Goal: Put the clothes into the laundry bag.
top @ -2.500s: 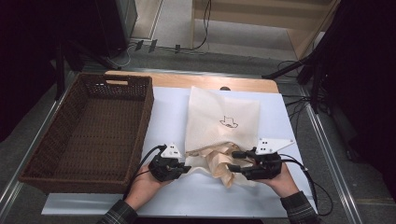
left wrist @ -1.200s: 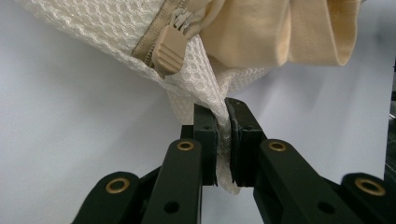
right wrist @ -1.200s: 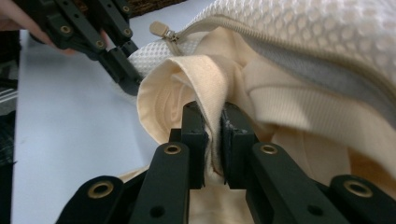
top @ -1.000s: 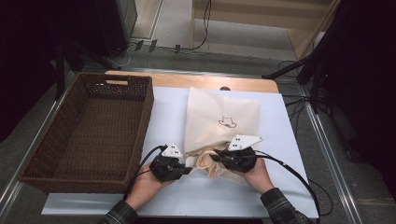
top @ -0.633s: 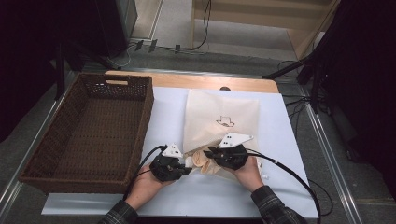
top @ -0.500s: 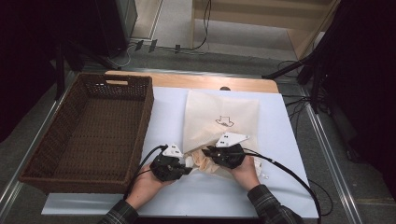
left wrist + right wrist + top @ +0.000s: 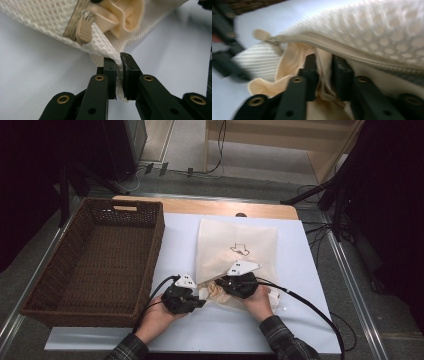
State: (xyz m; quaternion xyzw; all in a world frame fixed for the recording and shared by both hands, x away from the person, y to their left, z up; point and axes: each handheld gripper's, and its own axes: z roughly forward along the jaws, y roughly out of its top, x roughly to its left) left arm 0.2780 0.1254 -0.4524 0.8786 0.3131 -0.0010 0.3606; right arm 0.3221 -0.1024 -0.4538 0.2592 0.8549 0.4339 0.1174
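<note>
A white mesh zip bag (image 7: 237, 240) lies flat on the white table, its mouth toward the person. My left gripper (image 7: 202, 302) is shut on a corner of the bag's mesh edge (image 7: 110, 53), next to the zipper pull (image 7: 83, 28). A crumpled cream cloth (image 7: 217, 292) bulges at the bag's mouth. My right gripper (image 7: 221, 284) has its tips at that opening, under the zipper edge (image 7: 332, 47). Its jaws have just been opening. A fold of the cream cloth (image 7: 324, 75) hangs loosely between them.
A large brown wicker basket (image 7: 100, 265) stands at the table's left, close to my left hand. Black cables trail from both grippers toward the front edge. The bare white tabletop (image 7: 177, 235) separates basket and bag.
My right gripper has moved left toward the left gripper, carrying the cream cloth to the bag's mouth. The left gripper has kept still on the mesh.
</note>
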